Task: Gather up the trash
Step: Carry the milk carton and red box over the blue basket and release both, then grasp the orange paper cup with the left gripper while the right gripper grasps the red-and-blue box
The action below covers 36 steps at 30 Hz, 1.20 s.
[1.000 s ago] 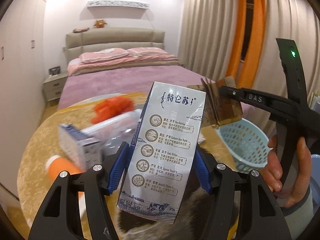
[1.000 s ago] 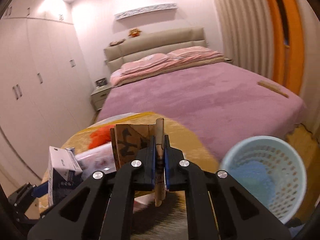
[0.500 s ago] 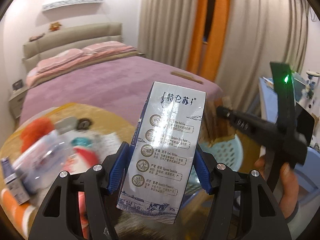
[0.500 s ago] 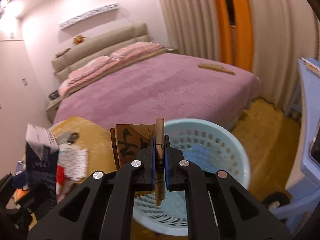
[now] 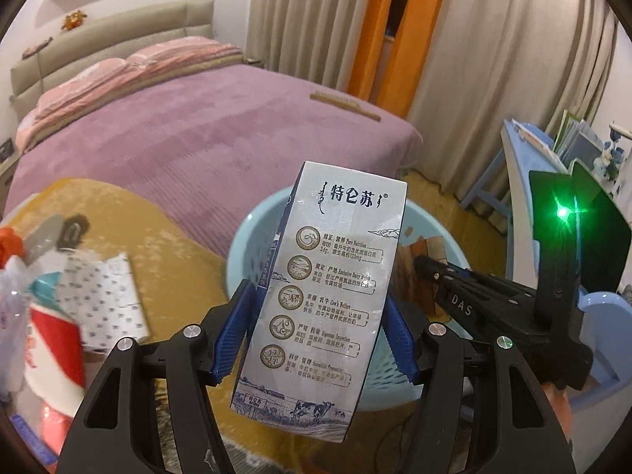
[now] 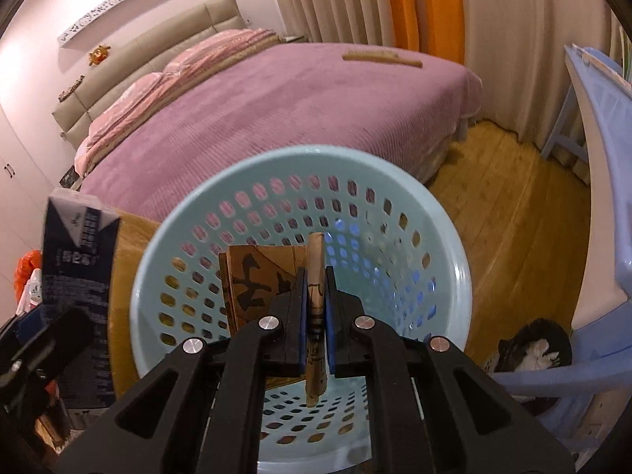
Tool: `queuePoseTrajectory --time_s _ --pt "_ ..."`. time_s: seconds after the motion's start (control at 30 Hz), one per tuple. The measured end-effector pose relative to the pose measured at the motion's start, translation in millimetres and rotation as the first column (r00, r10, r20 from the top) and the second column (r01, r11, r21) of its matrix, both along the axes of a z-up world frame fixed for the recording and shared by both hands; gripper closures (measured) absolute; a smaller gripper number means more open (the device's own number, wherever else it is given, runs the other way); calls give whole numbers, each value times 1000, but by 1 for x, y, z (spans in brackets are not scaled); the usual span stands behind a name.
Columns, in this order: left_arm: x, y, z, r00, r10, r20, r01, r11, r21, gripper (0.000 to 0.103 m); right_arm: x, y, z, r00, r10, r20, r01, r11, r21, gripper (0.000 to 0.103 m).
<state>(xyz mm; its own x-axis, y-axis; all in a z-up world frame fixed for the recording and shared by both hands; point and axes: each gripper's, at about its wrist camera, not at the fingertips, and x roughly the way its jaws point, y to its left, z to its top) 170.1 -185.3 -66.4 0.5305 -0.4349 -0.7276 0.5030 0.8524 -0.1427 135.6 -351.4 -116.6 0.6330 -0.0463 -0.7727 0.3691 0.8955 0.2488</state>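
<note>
My left gripper (image 5: pixel 314 333) is shut on a tall white milk carton (image 5: pixel 328 296) with blue print, upright between the blue pads. Behind the carton stands a light blue perforated basket (image 5: pixel 252 237) on the floor. In the right wrist view my right gripper (image 6: pixel 316 308) is shut on a flattened piece of brown cardboard (image 6: pixel 260 280) with black lettering, hanging directly above the open basket (image 6: pixel 395 205). The carton (image 6: pixel 79 260) shows at the left of that view, beside the basket. The right gripper (image 5: pixel 426 272) reaches over the basket in the left wrist view.
A round yellow-topped table (image 5: pixel 170 245) at the left carries a dotted paper piece (image 5: pixel 102 296), a red-and-white package (image 5: pixel 51 339) and other litter. A purple bed (image 6: pixel 276 106) lies behind. A blue plastic chair (image 6: pixel 600 181) stands at the right on the wooden floor (image 6: pixel 509 205).
Both grippers swung right from the table to the basket, keeping their loads. The basket now fills the right wrist view below the cardboard, and the carton sits in front of it.
</note>
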Motion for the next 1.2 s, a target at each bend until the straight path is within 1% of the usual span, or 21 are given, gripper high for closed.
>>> queuePoseTrajectory --time_s 0.07,0.13,0.17,0.2,0.27,0.37,0.4,0.43,0.63,0.77,0.9,1.03,1.1,1.2 --pt "4 -5 -7 1000 1 -10 -1 1000 12 41 -1 -4 -5 1000 -5 -16 5 1000 10 95" --pt "4 -6 -9 1000 6 -13 -6 1000 17 32 2 -7 -10 1000 -2 -27 3 1000 25 93" --pt "3 -5 -8 1000 7 -12 -6 1000 14 30 2 -7 -11 1000 0 -31 1 1000 29 92" --pt "2 -4 -8 1000 5 -9 -5 1000 9 27 2 -8 -11 999 0 -33 1 1000 30 89" --pt "0 -2 -7 1000 6 -3 -6 1000 5 25 1 -8 -11 1000 -1 -31 2 1000 31 83" --pt "-6 5 -3 1000 16 6 -16 1000 -8 23 -2 -6 -6 1000 -1 -17 1 999 33 63" --pt "-8 9 -2 1000 21 5 -20 1000 -16 23 -4 -4 -3 1000 -3 -8 4 1000 27 53" --pt "-11 12 -1 1000 25 5 -25 999 -24 22 -5 -5 -1 1000 -3 0 3 1000 23 51" --pt "-28 39 10 998 65 26 -63 996 -71 22 -13 10 22 998 33 58 -34 999 18 51" --pt "-42 63 17 994 103 45 -98 990 -96 22 -18 30 40 990 85 108 -86 996 -3 51" --pt "-52 92 26 986 157 53 -150 982 -118 22 -21 62 53 976 160 150 -160 987 -14 51" --pt "-67 130 31 970 233 67 -223 967 -122 22 -19 97 58 953 248 171 -248 969 -24 51" --pt "-74 152 35 956 282 80 -272 955 -116 22 -18 118 59 939 296 176 -298 954 -20 51" --pt "-84 185 40 926 365 94 -355 929 -105 22 -21 147 62 912 365 189 -365 930 -37 50"
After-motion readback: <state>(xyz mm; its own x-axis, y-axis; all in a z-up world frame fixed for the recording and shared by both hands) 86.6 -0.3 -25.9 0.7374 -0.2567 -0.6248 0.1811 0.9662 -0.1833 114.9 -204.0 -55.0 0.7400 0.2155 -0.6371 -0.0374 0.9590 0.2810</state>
